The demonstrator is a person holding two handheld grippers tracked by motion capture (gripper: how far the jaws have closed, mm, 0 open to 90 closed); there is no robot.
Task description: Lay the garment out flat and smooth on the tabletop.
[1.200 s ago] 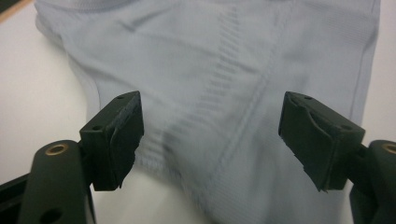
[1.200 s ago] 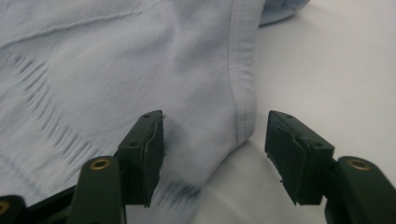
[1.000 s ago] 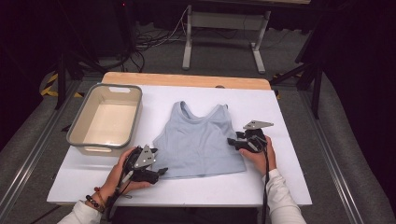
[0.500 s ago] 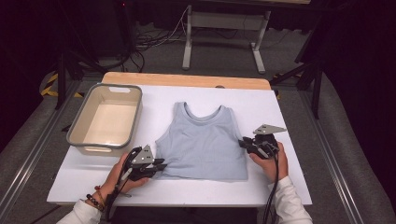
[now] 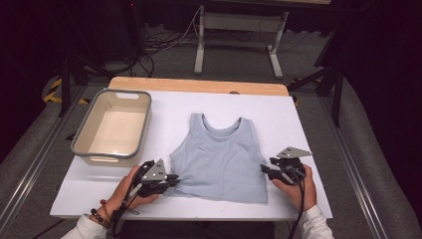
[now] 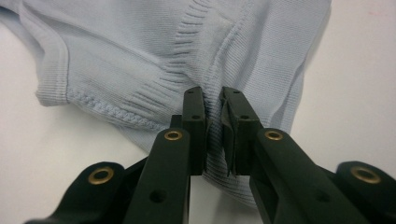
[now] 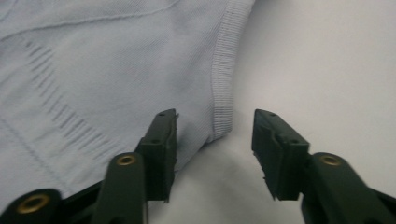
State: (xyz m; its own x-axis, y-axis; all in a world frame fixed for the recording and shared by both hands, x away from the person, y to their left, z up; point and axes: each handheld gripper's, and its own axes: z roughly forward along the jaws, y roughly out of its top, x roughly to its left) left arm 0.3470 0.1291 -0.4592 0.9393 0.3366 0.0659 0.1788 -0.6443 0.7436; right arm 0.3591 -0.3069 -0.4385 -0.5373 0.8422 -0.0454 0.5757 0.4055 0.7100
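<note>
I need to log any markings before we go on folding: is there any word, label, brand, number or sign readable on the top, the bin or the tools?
None: no readable text in the three views.
Pale blue tank top: plain ribbed knit, no tag or print visible.
Beige bin: no lettering visible.
Left tool and right tool: grey plates show small dark dots, no characters.

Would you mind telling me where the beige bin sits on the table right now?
In the high view, the beige bin stands on the white table at its left side, left of the light blue tank top and beyond the left gripper.
</note>
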